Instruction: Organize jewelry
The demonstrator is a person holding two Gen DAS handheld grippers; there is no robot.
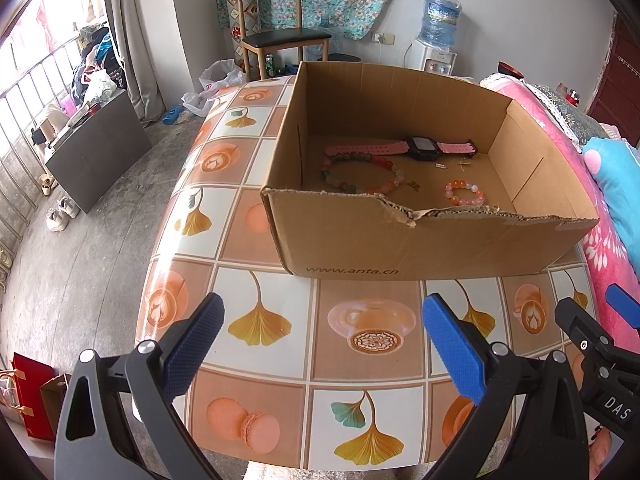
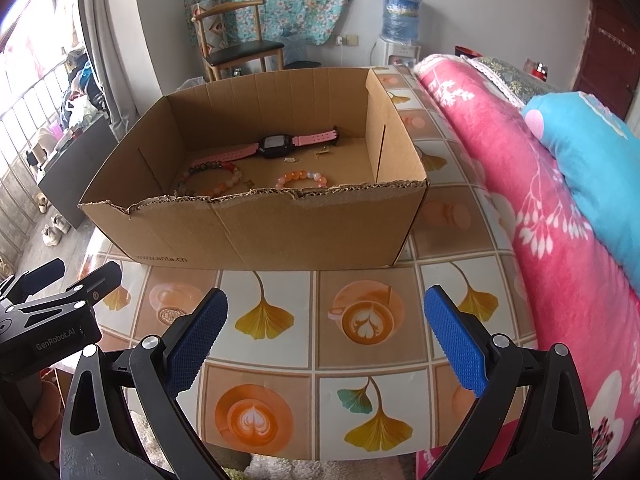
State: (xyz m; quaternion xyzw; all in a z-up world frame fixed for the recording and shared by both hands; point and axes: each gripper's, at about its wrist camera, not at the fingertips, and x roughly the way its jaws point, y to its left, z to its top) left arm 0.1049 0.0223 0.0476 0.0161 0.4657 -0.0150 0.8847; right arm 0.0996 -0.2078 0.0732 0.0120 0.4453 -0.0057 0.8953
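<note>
Brown box [image 1: 420, 248] on an orange-and-white ginkgo-patterned tabletop [image 1: 260, 320]; pink watch [image 1: 420, 148], blue-padded fingers [image 2: 456, 336], pink floral blanket [image 2: 520, 200]

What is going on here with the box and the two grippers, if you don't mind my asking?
A person is sorting jewelry with two handheld grippers. Right now neither holds anything: the left gripper and right gripper hover over the patterned table with jaws open, in front of the cardboard box. Inside it lie a pink-strapped watch, a long multicoloured bead bracelet, a smaller orange bead bracelet and a few tiny metal pieces.
</note>
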